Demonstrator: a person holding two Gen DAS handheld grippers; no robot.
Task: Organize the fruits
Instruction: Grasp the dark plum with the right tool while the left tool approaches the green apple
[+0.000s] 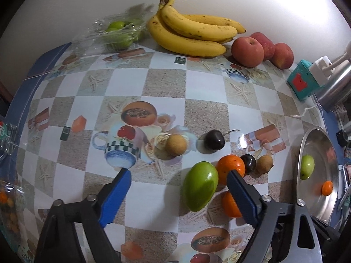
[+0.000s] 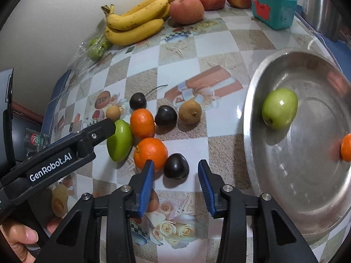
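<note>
The loose fruits lie in a cluster on the checked surface point(image 2: 219, 41), just left of the steel plate point(image 2: 252, 131). Nearest the plate is a dark plum point(image 2: 176, 166), glossy and almost black. Touching its left side is an orange tangerine point(image 2: 150, 152); beyond that lie a second tangerine point(image 2: 142, 122), another dark plum point(image 2: 165, 115), a brown longan point(image 2: 190, 112), a stemmed cherry point(image 2: 137, 101) and a smaller longan point(image 2: 113, 112). A smooth green mango point(image 1: 200, 186) lies at the cluster's left edge, against the tangerines. On the plate itself rest a green fruit point(image 2: 279, 108) and, at the far right rim, a tangerine point(image 2: 346, 147).

Far behind the plate, along the wall, sit a bunch of bananas point(image 2: 136, 25), three red apples point(image 2: 186, 9), a teal box point(image 2: 272, 11) and a clear bag of green fruit point(image 1: 119, 32).

The right gripper point(image 2: 175, 171) points steeply down with its blue pads on either side of the nearest plum; gaps show on both sides, so the jaws stand apart without pressing it, and the left pad crowds the neighbouring tangerine. The left gripper point(image 1: 178, 177) also tilts down, jaws wide apart, with the mango between them and untouched; its right pad lies in front of the tangerines. A hand point(image 2: 19, 243) grasps the left gripper's handle.
</note>
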